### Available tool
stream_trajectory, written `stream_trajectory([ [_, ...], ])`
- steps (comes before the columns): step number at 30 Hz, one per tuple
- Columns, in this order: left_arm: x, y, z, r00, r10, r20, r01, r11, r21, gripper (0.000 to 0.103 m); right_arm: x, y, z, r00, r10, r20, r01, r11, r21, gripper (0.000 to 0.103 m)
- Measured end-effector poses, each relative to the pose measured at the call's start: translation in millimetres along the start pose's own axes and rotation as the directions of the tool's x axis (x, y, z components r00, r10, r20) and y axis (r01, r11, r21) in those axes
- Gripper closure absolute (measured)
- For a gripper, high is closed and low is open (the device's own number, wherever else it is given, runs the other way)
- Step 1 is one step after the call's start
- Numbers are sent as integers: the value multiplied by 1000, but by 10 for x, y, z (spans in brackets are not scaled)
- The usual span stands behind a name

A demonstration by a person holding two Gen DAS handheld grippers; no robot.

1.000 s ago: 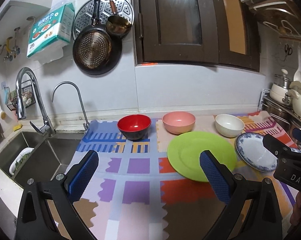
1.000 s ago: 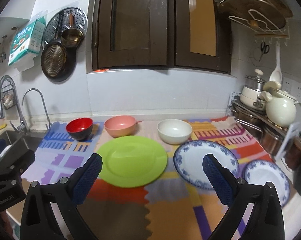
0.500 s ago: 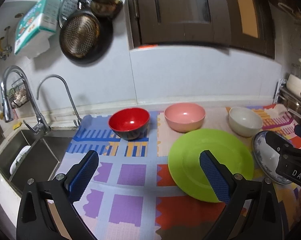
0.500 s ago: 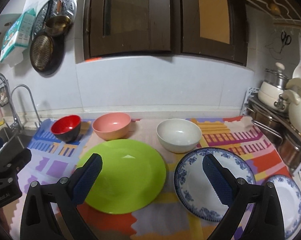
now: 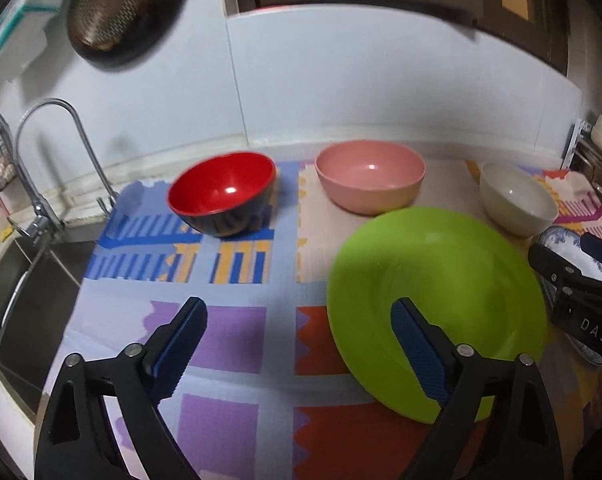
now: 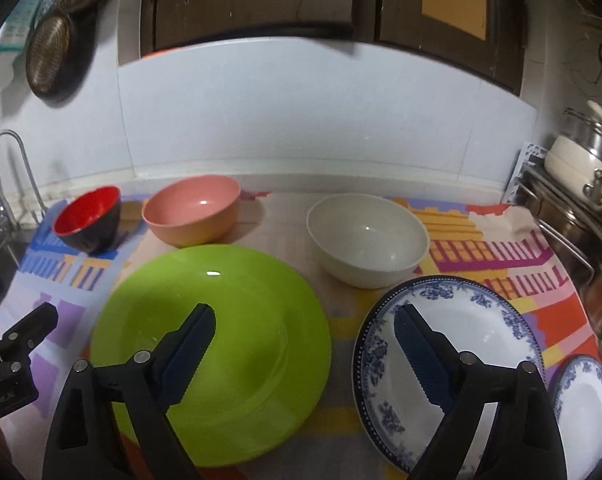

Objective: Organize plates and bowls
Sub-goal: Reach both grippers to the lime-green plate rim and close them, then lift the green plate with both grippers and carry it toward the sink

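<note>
Tongs [image 5: 297, 344] above green plate's [image 5: 461, 280] edge

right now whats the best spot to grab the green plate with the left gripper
Take the green plate by its near rim, coming in low from the front. It lies flat on the mat, so only the thin raised edge fits between the left gripper's closing, empty jaws.

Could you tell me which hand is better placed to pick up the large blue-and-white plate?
Right: the right claw, closing with nothing between its pads, hangs over the large blue-and-white plate; the left claw is over the mat.
</note>
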State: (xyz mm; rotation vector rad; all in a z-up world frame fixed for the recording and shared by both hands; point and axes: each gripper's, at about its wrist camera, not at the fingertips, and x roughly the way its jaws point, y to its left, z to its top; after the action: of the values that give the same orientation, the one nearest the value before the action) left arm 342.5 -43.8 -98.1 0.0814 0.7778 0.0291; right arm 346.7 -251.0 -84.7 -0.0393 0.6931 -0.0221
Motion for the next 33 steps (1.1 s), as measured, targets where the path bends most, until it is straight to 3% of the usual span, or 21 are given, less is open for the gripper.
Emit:
stream_trajectory([
  [12,501,-154,-5,992,-49,-117,51,999,17,23,594,-50,-38,994,22,-105,-22,1000,1,28],
  [33,714,-223,31,971,-143,-193,147,989,5,57,861,-68,-116,975,77,-206,-78,997,4,58],
])
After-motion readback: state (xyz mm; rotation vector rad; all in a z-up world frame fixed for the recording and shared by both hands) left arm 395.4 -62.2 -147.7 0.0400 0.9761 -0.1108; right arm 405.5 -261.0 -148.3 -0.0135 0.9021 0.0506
